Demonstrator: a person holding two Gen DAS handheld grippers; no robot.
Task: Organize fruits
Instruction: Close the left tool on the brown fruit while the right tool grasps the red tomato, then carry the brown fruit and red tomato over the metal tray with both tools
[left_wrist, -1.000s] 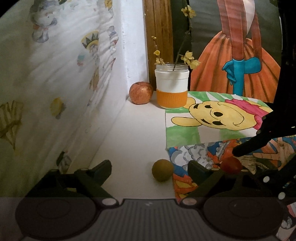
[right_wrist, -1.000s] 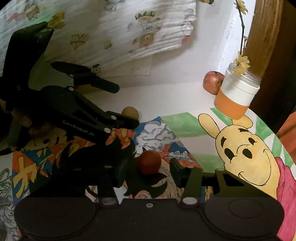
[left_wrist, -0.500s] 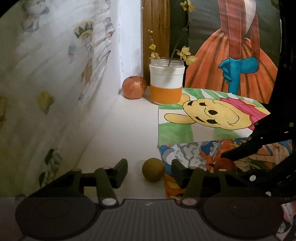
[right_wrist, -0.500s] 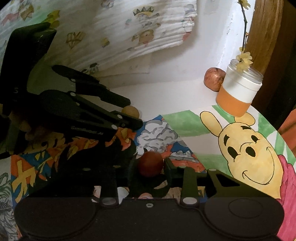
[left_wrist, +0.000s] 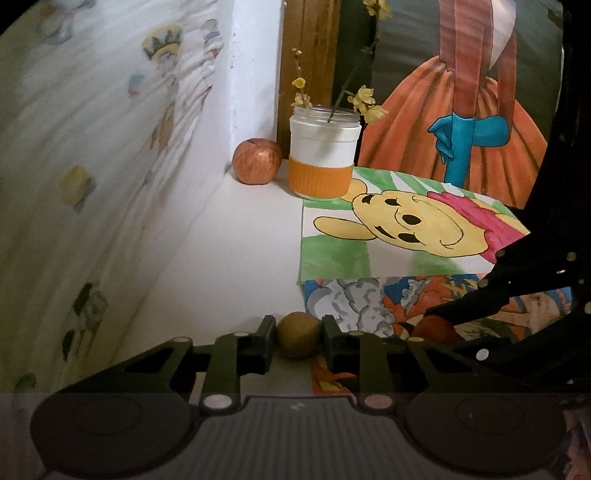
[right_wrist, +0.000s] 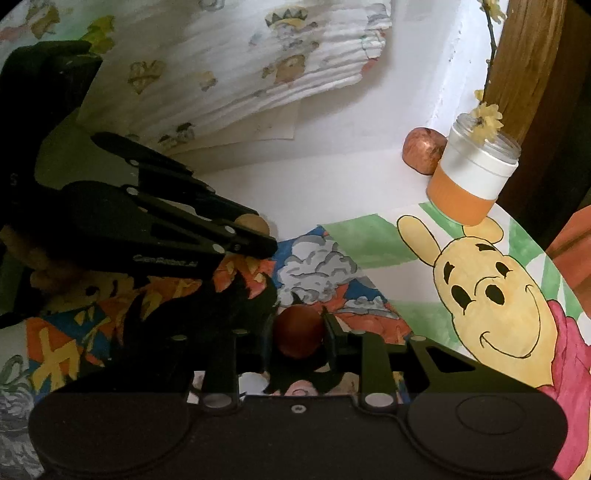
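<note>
1. Left wrist view first: we see our left gripper (left_wrist: 298, 341) with its jaws just drawn in, now pinching the small brown fruit (left_wrist: 298, 334), one pad on each side of it.
2. That brown fruit sits low on the white tabletop (left_wrist: 229, 258), just at the edge of the colourful drawing (left_wrist: 369, 306).
3. Further back we spot an apple (left_wrist: 256, 161) in the corner, just beside a jar (left_wrist: 323, 153) with a white body and an orange band, holding yellow flowers (left_wrist: 364, 99).
4. The jar stands at the top corner of the bear drawing (left_wrist: 406, 229); a painting of an orange skirt (left_wrist: 413, 122) stands behind it.
5. At the right edge we catch the right gripper (left_wrist: 436, 325), dark, with a bit of red fruit (left_wrist: 434, 330) at its tip.
6. Over to the right wrist view: our right gripper (right_wrist: 300, 338) has just been closing as well, and its jaws now clamp the red fruit (right_wrist: 299, 336), which rests on the colourful drawing (right_wrist: 321, 269).
7. To the left we see the left gripper (right_wrist: 255, 232) reaching in, the brown fruit (right_wrist: 253, 223) peeking out at its tip.
8. In the far corner, the apple (right_wrist: 423, 149) sits touching or nearly touching the jar (right_wrist: 472, 175); we cannot tell which.
9. A printed cloth (right_wrist: 240, 62) hangs along the back.
</note>
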